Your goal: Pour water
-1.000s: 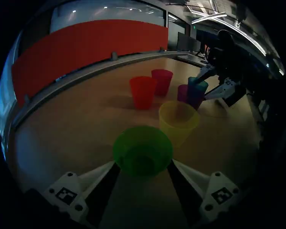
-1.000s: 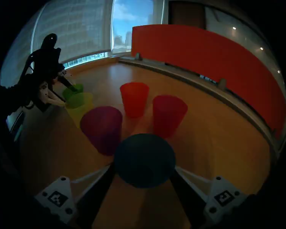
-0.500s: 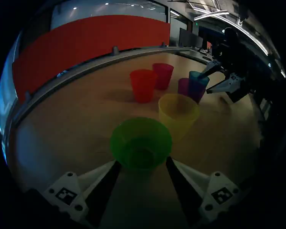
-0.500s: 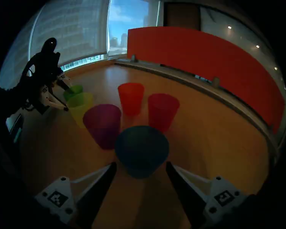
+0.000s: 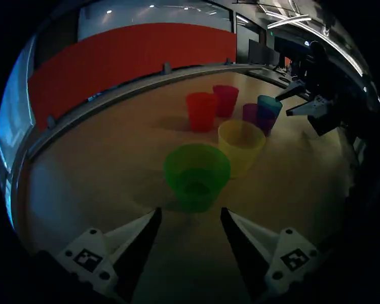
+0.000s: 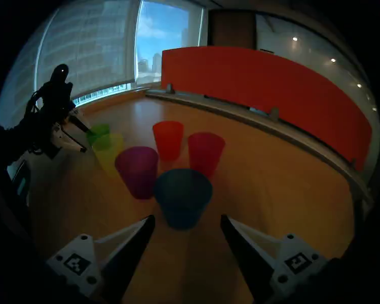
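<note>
Since left gripper (image 5: 190,215) and right gripper (image 6: 186,220) both gape empty, green cup (image 5: 196,172) and blue cup (image 6: 183,195) standing at twelve o'clock, pouring likely awaits a centred grasp.

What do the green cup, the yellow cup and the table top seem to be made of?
The green cup: probably translucent plastic; its inner bottom shows through the wall. The yellow cup: likely the same, tinted and see-through. The table top: looks like wood or wood-look laminate, warm brown with faint sheen.

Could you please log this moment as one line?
left gripper open, green cup ahead | right gripper open, blue cup ahead
</note>
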Motion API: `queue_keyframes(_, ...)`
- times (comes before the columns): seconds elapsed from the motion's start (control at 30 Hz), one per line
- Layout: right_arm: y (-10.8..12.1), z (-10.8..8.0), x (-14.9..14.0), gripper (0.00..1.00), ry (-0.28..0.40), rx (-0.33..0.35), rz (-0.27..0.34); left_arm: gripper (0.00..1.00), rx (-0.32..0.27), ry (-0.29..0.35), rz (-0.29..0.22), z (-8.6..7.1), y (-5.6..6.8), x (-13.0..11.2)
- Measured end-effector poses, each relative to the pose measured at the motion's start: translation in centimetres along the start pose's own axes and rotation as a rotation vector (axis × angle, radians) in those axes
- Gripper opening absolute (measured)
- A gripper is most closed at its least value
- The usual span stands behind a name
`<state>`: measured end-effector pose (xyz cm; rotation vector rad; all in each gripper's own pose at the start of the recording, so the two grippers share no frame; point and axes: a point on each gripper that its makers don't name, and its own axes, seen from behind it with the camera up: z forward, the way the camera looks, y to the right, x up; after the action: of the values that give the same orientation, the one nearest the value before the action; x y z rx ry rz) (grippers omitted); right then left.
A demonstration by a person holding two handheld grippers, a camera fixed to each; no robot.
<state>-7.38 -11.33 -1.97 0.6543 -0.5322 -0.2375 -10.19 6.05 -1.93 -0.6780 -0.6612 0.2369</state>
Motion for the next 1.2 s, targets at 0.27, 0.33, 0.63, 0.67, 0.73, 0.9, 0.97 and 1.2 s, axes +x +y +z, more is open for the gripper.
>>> queue_keyframes(0.27,0.6,-2.3,2.3,1.0,0.115,-0.066,0.038,0.86,0.128,0.15,-0.08,-3.4,-1.9,2.3)
queue_keyframes(0.33,0.8,-2.8,2.9,1.0,0.143,-0.088,0.045,0.86,0.165,0.198,-0.096,-4.5,-2.4,3.3)
queue_keyframes(0.63,2.3,-5.2,6.7,1.0,0.288,-0.215,0.067,0.86,0.312,0.402,-0.129,-8.6,-3.7,8.0)
queue_keyframes(0.67,2.5,-5.5,7.1,1.0,0.303,-0.233,0.064,0.86,0.326,0.423,-0.131,-9.0,-3.8,8.4)
queue_keyframes(0.73,2.9,-6.1,7.9,1.0,0.333,-0.273,0.06,0.86,0.356,0.464,-0.134,-9.8,-3.9,9.3)
queue_keyframes(0.9,4.0,-7.5,9.6,1.0,0.398,-0.364,0.057,0.86,0.425,0.542,-0.138,-11.3,-4.0,11.2)
queue_keyframes(0.97,4.4,-7.9,10.0,1.0,0.422,-0.393,0.064,0.86,0.444,0.565,-0.145,-11.7,-4.0,11.8)
queue_keyframes(1.2,5.9,-9.5,10.7,1.0,0.489,-0.493,0.101,0.86,0.498,0.636,-0.196,-12.6,-3.9,13.3)
